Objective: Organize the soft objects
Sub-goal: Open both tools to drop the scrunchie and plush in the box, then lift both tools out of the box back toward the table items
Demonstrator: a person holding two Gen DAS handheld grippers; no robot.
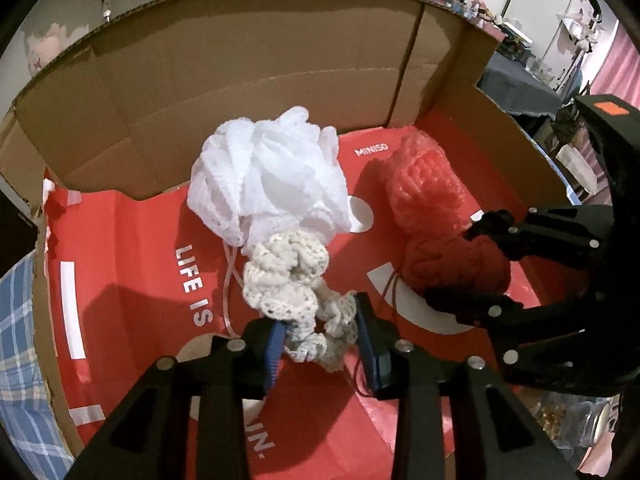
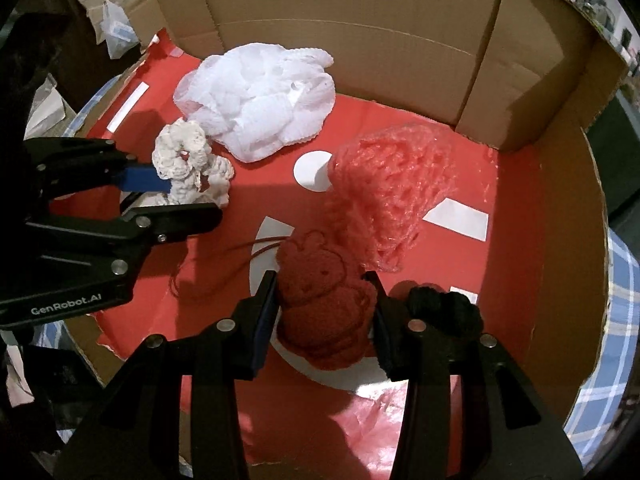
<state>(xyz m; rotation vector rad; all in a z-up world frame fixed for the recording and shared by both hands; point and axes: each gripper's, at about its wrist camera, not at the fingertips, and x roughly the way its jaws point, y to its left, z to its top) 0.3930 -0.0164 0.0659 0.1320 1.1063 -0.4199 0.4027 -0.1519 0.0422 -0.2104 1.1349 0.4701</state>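
left gripper (image 1: 320,336): jaws sitting either side of the cream scrunchie (image 1: 296,280), pads touching its frills; whether they are pressing, cannot tell. right gripper (image 2: 326,312): jaws bracketing the red knit (image 2: 324,308), grip unclear. white pouf (image 1: 268,176) lying far of the scrunchie, touching it. pink mesh (image 2: 384,192) lying far of the knit. all resting in the red-floored box (image 1: 132,280); a black item (image 2: 444,308) sitting at the near right.

two mesh poufs (image 1: 268,176), three crocheted pieces (image 2: 324,308)
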